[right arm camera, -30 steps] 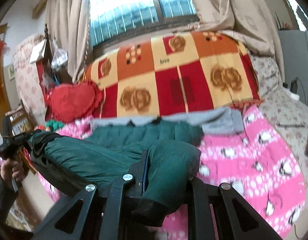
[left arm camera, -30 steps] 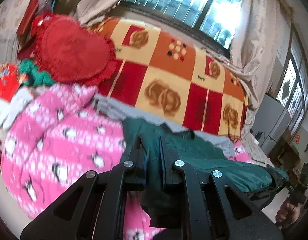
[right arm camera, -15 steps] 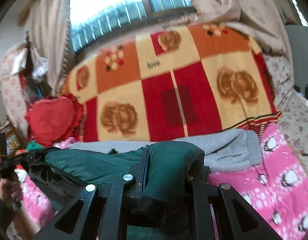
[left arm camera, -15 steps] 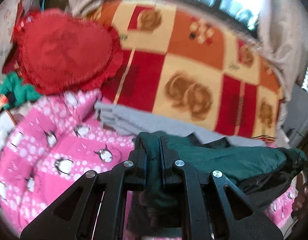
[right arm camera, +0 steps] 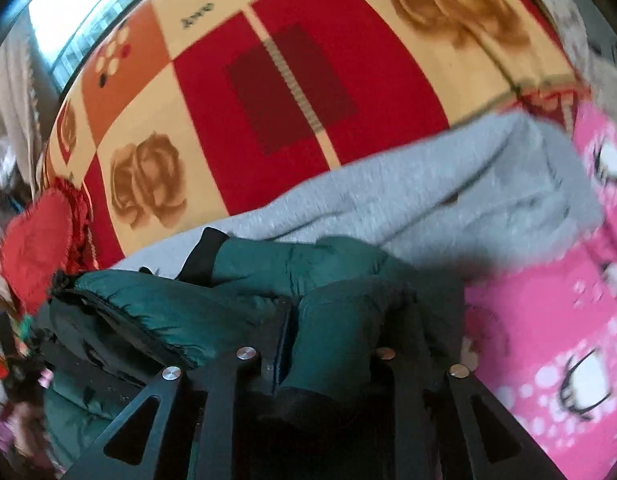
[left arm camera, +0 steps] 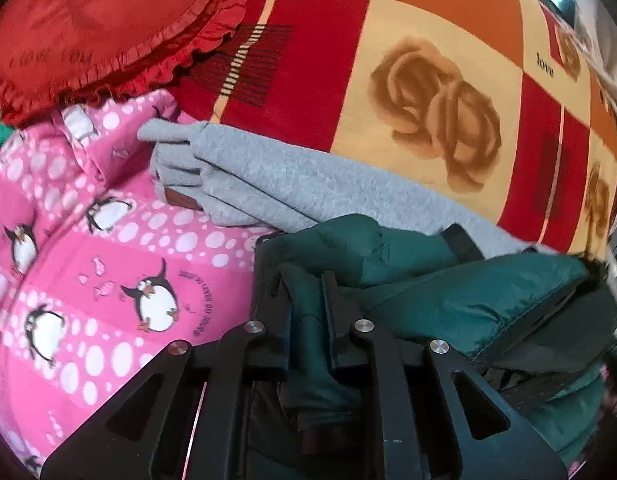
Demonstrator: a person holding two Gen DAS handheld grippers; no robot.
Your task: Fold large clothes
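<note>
Pink penguin blanket on bed. Dark green padded jacket: stretched sideways between left gripper and right gripper, each clamped on one end, just short of grey sweatshirt.

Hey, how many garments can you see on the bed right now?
2. The green puffer jacket is held in both grippers' jaws at the front; the folded grey sweatshirt lies just behind it. Others may be hidden.
</note>
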